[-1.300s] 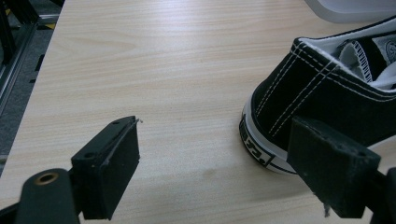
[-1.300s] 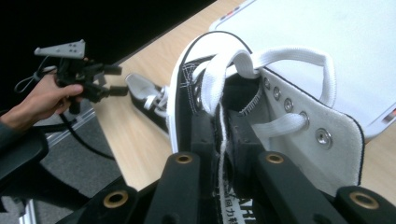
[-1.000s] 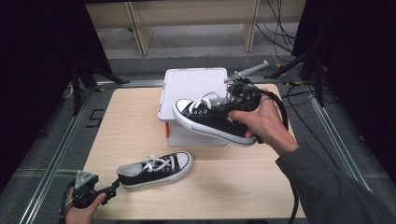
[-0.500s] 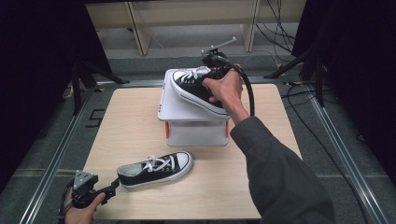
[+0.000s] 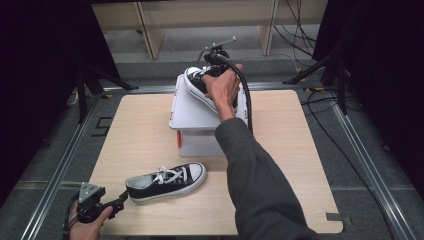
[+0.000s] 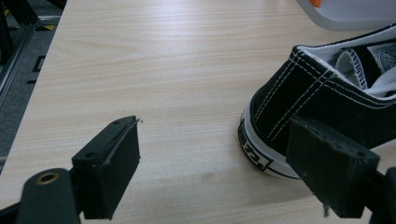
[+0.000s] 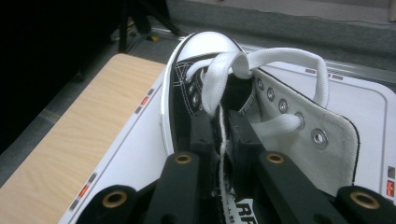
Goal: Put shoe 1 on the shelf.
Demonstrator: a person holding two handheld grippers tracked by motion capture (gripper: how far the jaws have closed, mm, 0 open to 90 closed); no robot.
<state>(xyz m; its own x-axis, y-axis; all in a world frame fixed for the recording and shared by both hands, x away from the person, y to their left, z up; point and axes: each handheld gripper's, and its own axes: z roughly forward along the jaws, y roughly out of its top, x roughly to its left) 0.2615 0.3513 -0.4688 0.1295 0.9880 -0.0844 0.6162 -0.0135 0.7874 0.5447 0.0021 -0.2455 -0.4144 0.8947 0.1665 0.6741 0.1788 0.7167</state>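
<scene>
The right tool [image 7: 219,140], clenched on the black canvas sneaker [image 5: 200,85], should lower it flat onto the white plastic box [image 5: 192,112]; the left tool [image 6: 215,172] stays released.

White letters "RF" partly legible on held shoe's tongue [image 7: 243,205], other shoe's heel patch [image 6: 254,151] print unreadable

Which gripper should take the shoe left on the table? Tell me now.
Left. The left gripper hovers open right at the table shoe's heel, while the right gripper is shut on the other shoe over the white box.
</scene>
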